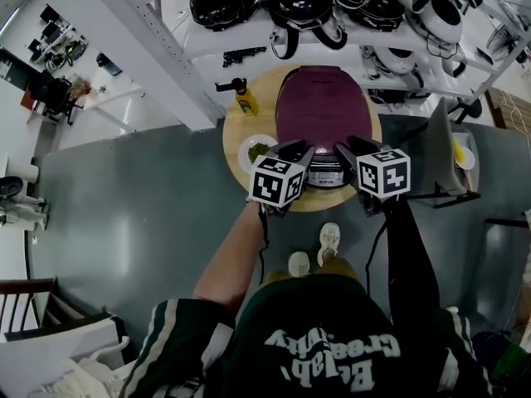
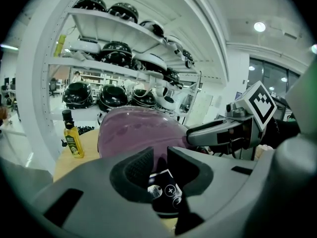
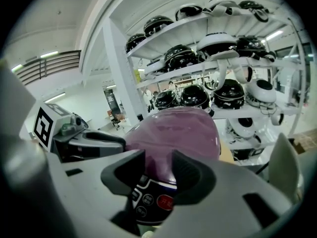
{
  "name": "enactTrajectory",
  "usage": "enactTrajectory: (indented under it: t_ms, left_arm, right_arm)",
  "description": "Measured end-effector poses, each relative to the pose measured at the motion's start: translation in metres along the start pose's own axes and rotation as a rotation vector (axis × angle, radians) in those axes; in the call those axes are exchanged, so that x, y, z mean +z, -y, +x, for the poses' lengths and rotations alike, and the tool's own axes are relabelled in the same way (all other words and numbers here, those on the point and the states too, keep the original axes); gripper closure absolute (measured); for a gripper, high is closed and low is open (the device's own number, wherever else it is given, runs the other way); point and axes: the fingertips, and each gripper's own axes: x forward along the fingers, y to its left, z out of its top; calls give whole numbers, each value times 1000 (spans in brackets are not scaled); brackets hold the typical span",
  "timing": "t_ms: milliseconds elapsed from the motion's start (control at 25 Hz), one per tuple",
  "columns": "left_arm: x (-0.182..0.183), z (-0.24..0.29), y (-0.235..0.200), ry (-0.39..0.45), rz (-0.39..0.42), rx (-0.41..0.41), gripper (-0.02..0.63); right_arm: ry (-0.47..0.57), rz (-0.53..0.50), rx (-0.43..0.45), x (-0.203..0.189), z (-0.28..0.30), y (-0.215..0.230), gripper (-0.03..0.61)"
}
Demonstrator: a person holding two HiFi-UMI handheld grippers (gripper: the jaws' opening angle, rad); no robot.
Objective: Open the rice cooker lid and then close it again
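Shelves (image 1: 241, 38) of helmets back a round desk (image 1: 236, 131); the cooker (image 1: 326, 172), lid (image 1: 322, 106) down, reaches its near edge. Left gripper (image 1: 296, 151) and right gripper (image 1: 355, 148) hover at the front panel (image 3: 156, 200) — fingers (image 2: 136, 168) narrowly parted, the right's wider, both empty — likely seeking the lid release.

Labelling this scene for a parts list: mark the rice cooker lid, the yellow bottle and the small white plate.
rice cooker lid (image 1: 319, 106), head view, middle of the purple top.
yellow bottle (image 2: 73, 143), left gripper view, its label.
white plate (image 1: 244, 154), head view, bare left rim.
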Motion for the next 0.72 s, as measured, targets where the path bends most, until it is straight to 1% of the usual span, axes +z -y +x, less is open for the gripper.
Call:
enactTrajectory:
  t_ms: [120, 280, 400, 720]
  left_arm:
    - [-2, 0, 1, -2, 3, -7, 515]
    - [2, -2, 7, 5, 5, -23, 463]
    - [13, -12, 7, 54, 22, 4, 459]
    - [61, -62, 19, 227, 122, 80, 457]
  right_arm:
    - [8, -58, -23, -2, 1, -2, 405]
    - [27, -138, -52, 0, -4, -4, 388]
    - [90, -136, -60, 14, -12, -8, 383]
    - [230, -149, -79, 50, -54, -26, 376]
